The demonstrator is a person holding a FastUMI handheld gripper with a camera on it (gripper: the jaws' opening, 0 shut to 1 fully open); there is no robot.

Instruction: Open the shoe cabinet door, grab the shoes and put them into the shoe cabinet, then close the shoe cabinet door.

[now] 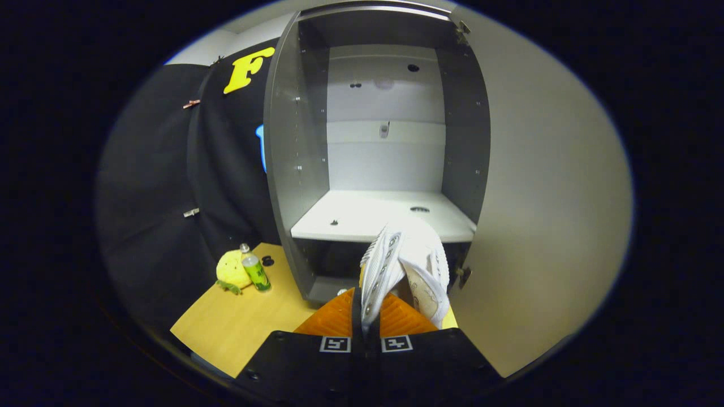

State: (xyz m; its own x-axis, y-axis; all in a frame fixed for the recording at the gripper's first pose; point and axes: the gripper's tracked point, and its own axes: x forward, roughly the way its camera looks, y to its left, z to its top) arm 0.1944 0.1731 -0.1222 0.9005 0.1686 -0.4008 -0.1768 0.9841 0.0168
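My gripper (365, 316) is shut on the collar edge of a white shoe (404, 265), which is held in the air and sticks up beyond the fingers. Straight ahead stands the grey shoe cabinet (288, 147) with its door (543, 215) swung wide open to the right. The white middle shelf (367, 217) is bare, and the shoe's toe hangs just in front of its front edge. The shoe hides part of the dark lower compartment.
The cabinet stands on a light wooden table (249, 322). To the left of the cabinet, on the table, sit a yellow plush toy (231, 271), a small green bottle (254, 270) and a small dark item (267, 260). Black cloth hangs behind them.
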